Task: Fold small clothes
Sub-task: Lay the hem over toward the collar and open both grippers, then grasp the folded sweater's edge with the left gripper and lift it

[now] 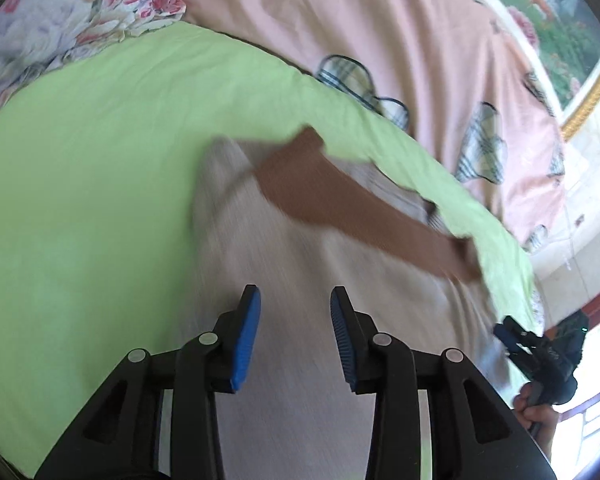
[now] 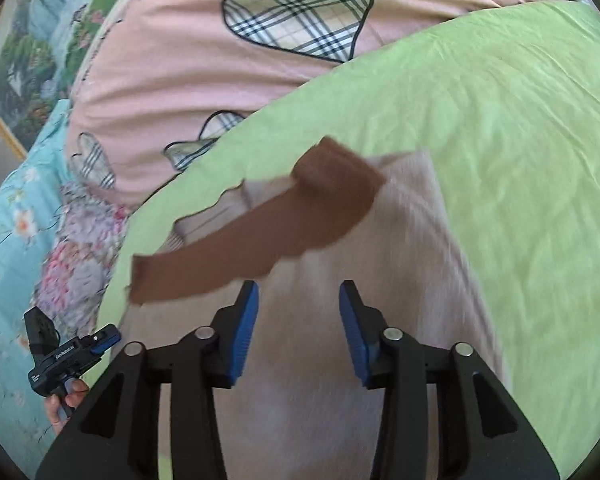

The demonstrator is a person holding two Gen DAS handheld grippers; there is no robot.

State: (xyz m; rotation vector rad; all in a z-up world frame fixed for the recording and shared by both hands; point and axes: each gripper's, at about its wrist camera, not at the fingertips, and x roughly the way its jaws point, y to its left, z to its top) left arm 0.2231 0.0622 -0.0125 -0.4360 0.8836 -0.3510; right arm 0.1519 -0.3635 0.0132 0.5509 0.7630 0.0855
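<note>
With both the left gripper point(image 1: 295, 334) and right gripper point(image 2: 299, 330) hovering part-open and holding nothing, the beige garment point(image 2: 312, 360) with its brown band point(image 2: 260, 236) is lying just ahead beneath them, needing an edge-first pinch.

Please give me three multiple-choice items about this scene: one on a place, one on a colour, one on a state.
1. Where does the beige garment lie?
A. on the green sheet
B. on a wooden floor
C. in a basket

2. What colour is the band across the garment?
A. blue
B. brown
C. white

3. How do the right gripper jaws stand?
A. shut on the band
B. shut on the sheet
C. open, holding nothing

Answers: 1 A, green cloth surrounds it; 2 B, it is plainly brown; 3 C, a gap shows between the pads.
</note>
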